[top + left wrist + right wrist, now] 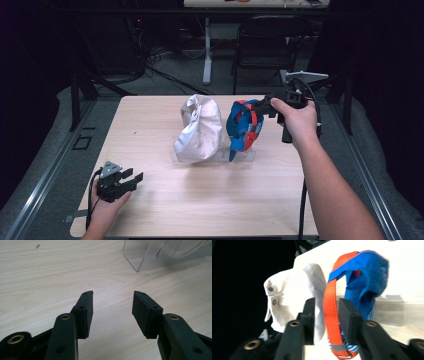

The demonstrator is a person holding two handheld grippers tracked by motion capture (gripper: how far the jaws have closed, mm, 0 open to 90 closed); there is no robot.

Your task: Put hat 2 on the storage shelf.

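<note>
- Around the middle of the high view, two caps sit upright on a clear acrylic stand point(247, 156) on the wooden table point(200, 210): a white cap point(200, 127) on the left and a blue and orange cap point(243, 127) just right of it, close together.
- Right gripper point(262, 106) comes in from the right of centre, held in the person's right hand point(298, 120), its tip right at the top of the blue and orange cap.
- In the right gripper view the cap's orange strap point(331, 315) runs down the middle of the frame between the two black pads. There's a sliver of gap on both sides, so the jaws are parted around the strap, not pinching it.
- Small metal buckle point(342, 353) at the bottom end of that strap, lower centre of the frame. The white cap in the left half shows two metal snaps point(272, 295).
- Left gripper point(131, 180) rests at the lower left of the high view, well apart from the caps. Its own view shows the pads spread wide over bare wood, nothing between them, with a corner of the stand at upper right.
- No brand, logo or readable writing that I can make out on either cap or on the stand.
</note>
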